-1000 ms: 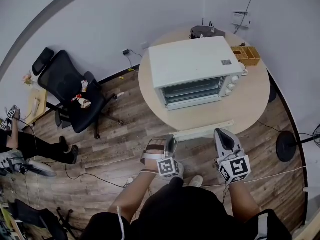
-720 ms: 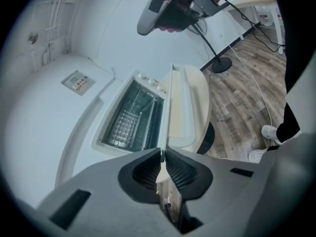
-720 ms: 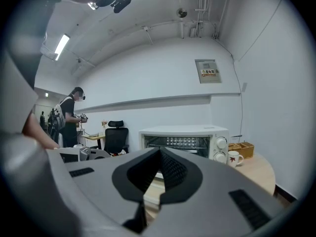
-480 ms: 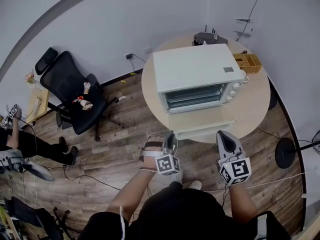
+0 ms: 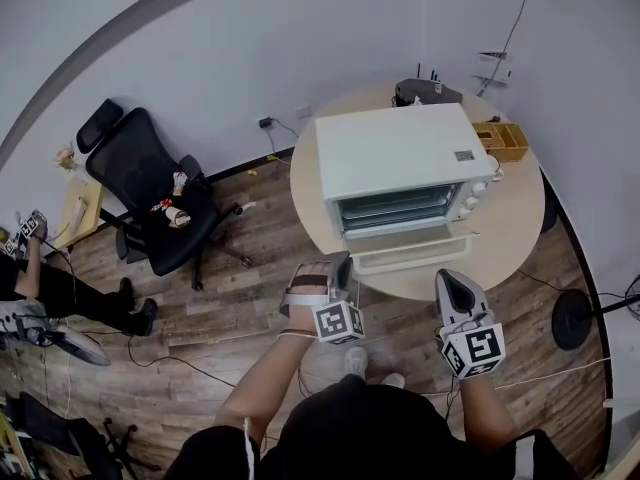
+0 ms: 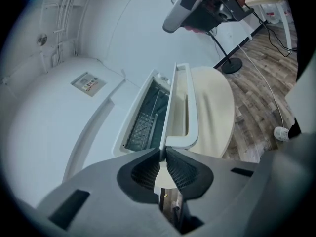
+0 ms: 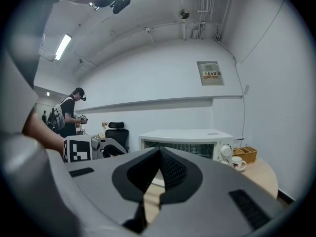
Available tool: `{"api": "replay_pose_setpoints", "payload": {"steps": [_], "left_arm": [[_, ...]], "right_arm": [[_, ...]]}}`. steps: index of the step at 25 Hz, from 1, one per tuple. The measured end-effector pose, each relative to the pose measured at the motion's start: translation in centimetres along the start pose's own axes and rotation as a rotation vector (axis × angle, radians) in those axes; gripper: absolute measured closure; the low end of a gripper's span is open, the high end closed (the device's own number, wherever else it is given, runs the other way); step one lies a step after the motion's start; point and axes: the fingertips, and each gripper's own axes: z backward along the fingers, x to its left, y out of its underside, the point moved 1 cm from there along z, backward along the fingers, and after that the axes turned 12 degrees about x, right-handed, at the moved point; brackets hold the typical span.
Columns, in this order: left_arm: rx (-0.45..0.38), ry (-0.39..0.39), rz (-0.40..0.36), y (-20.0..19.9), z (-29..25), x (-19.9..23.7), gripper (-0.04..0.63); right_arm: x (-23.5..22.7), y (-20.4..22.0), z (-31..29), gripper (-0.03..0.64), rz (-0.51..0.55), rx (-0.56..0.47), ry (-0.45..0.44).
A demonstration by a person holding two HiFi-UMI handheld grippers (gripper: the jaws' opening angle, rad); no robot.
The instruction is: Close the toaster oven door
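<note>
A white oven [image 5: 400,153] sits on a round desk [image 5: 515,223] by the wall, its front facing the person. Its door [image 5: 410,251] is open, swung down and out from the front over the near part of the desk, so the rack [image 6: 143,122] inside shows through the opening. The left gripper [image 5: 340,265] reaches to the door's near left corner. In the left gripper view its fingers [image 6: 140,174] are drawn almost together, and the door's thin edge runs straight into their tips, so they seem to be pinching that corner, though the contact itself is hard to make out. The door's handle [image 6: 190,107] lies just beyond the tips. The right gripper [image 5: 447,280] is held at the desk's near edge, off the door's right end and apart from it. Its fingers [image 7: 173,172] are closed tip to tip with nothing between them, and they point level at the oven front. A mug [image 7: 237,163] and a wooden box [image 5: 505,138] stand on the desk to the right of the oven. A black chair [image 5: 150,193] stands on the wood floor [image 5: 250,258] well to the left, and a person [image 7: 74,112] stands in the background there.
</note>
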Motion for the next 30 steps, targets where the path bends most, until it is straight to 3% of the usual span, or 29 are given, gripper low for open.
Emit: {"api": "replay_pose_setpoints", "payload": {"steps": [10,22,30], "left_arm": [[-0.007,-0.011,0.018,-0.4,-2.1,3.3,0.556],[0.04,-0.005,-0.022,-0.6,-4.8,6.2,0.541],[0.08,-0.01,-0.034,-0.7,-6.6,7.9,0.532]], "right_arm": [[0.5,-0.3,-1.3,0.617,0.008,0.005,-0.029],[0.8,-0.7,-2.0,0.617,0.026,0.011,-0.056],[2.0,0.2,-2.8,0.617,0.028,0.066,-0.124]]}}
